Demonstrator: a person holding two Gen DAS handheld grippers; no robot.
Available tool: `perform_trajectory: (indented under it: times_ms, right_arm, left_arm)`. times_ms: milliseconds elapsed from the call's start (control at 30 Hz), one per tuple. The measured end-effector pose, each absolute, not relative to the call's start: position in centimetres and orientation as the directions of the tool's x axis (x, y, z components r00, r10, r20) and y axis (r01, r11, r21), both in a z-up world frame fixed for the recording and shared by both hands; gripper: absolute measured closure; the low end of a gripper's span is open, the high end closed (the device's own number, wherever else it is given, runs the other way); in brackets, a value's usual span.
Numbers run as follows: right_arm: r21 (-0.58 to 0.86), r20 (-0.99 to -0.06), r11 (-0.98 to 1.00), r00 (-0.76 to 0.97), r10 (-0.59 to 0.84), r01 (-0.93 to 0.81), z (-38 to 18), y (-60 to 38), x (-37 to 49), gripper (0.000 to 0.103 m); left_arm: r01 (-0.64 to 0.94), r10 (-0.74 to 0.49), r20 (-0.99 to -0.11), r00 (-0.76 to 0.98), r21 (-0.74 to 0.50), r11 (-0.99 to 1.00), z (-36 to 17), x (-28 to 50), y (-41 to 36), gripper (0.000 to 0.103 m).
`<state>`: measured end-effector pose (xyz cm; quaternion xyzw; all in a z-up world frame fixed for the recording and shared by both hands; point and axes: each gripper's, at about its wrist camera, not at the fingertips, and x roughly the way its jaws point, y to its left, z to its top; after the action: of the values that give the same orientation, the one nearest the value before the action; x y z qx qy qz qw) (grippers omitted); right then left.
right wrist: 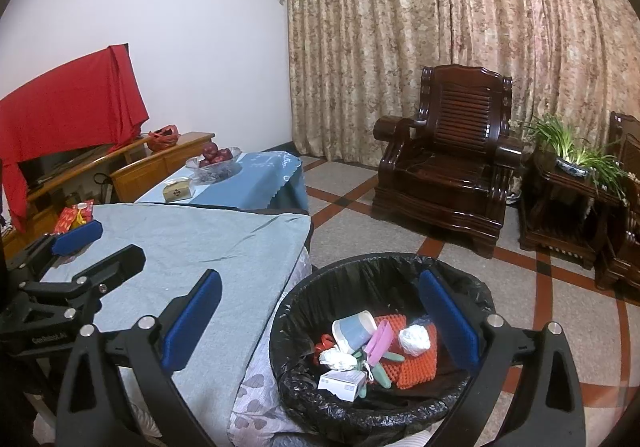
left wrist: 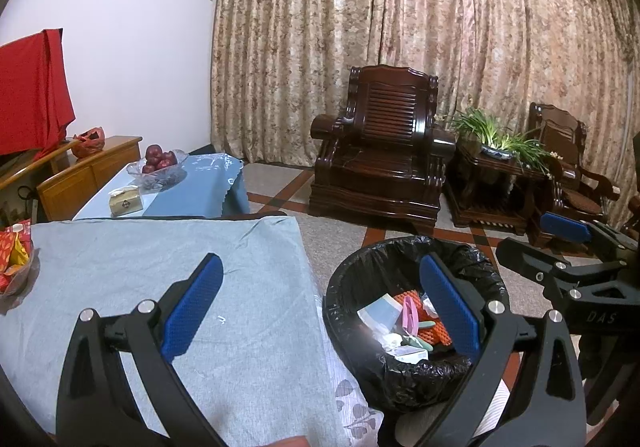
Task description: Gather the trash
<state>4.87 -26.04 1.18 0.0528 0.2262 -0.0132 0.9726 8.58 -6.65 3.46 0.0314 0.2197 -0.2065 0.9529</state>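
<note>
"DAS" in pale letters on the black body of the right gripper (left wrist: 568, 247), seen from the left wrist view; the letters run to the frame edge, so the word may be cut off. Small white lettering on the black body of the left gripper (right wrist: 98, 247) in the right wrist view, roughly "GenRobot.AI", blurry, not sure. Print on the small white box (right wrist: 343, 383) in the trash bin (right wrist: 296, 311): too small to read.

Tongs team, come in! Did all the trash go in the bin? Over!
Both tongs, left and right, open, empty. Trash in the bin. Gray cloth bare. Nothing blocking.
</note>
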Motion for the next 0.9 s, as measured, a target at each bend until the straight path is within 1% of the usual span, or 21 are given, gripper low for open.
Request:
perform_trajectory:
  times_ms: [900]
  right_arm:
    - [0.095,-0.445,0.994,0.895,0.002,0.045,0.96,-25.61,4.88,0.006]
  left_arm:
    - [0.407,-0.38,-0.433,0.818,-0.031,0.913,3.42,8.62,-6.57,0.007]
